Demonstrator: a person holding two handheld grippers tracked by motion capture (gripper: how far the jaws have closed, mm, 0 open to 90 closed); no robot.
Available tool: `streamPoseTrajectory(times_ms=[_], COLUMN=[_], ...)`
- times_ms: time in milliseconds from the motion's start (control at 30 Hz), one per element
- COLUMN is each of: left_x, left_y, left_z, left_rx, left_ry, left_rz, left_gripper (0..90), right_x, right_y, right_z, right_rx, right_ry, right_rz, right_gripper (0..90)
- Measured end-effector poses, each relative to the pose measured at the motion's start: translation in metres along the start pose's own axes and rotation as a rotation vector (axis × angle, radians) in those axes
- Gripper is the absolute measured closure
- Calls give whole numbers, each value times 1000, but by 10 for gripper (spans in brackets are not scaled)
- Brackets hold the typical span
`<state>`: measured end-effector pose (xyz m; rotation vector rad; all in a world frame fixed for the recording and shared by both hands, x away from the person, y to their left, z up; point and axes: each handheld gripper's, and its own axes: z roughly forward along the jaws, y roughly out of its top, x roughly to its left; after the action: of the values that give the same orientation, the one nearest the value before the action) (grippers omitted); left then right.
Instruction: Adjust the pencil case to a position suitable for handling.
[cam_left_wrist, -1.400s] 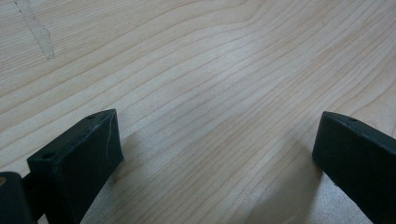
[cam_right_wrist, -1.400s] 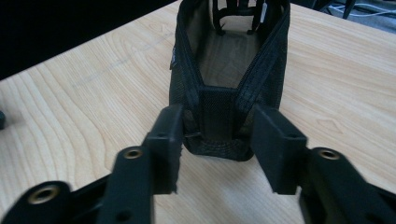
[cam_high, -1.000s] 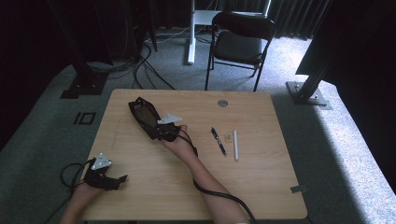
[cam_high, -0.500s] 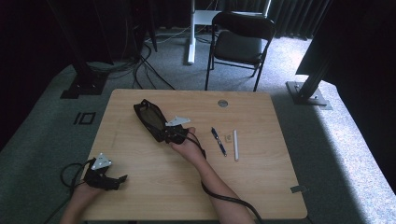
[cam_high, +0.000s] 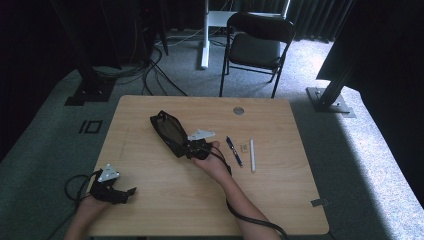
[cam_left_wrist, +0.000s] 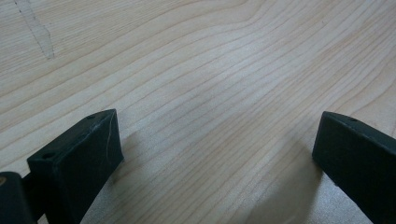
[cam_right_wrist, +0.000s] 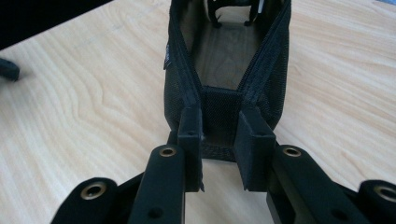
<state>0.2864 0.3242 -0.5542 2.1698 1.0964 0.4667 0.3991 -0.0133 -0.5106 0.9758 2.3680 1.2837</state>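
A: What is the right gripper (cam_right_wrist: 219, 154) holding?

B: A black mesh pouch (cam_right_wrist: 224, 79). The two blocky black jaws are clamped on its near end, pinching the woven fabric between them. The pouch is soft and long, with thick stitched edges, and its top gapes open so the wood grain shows through the netting at the bottom.

A: And where does the pouch lie on the table (cam_high: 165, 200)?

B: In the high view the pouch (cam_high: 169, 131) rests on the pale wooden top, a little left of the middle, stretching away from the right gripper (cam_high: 192, 150) toward the far left corner. It looks like a dark, flat, rounded oblong there.

A: The left gripper (cam_high: 131, 192)?

B: It sits near the front left edge of the table, well apart from the pouch. In its own view the left gripper (cam_left_wrist: 215, 154) has its matte, square-cornered jaws spread wide with nothing between them, just smooth, streaky wood grain.

A: Anything else on the top?

B: Right of the right hand (cam_high: 216, 162) lie a dark blue pen (cam_high: 233, 151), a slim white stick (cam_high: 252, 155) and a tiny tan piece (cam_high: 244, 147) between them. A small round metal disc (cam_high: 238, 110) sits near the far edge.
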Motion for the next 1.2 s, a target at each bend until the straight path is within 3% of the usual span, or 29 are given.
streamPoseTrajectory(times_ms=[533, 1200], left_x=[0, 0], left_y=[0, 0], left_z=[0, 0], left_rx=[0, 0], left_ry=[0, 0], left_rz=[0, 0], left_gripper=[16, 16], right_x=[0, -12], right_y=[-25, -66], right_z=[-43, -95], right_rx=[4, 16], right_ry=[0, 6], right_rz=[-24, 4], right_gripper=[736, 735])
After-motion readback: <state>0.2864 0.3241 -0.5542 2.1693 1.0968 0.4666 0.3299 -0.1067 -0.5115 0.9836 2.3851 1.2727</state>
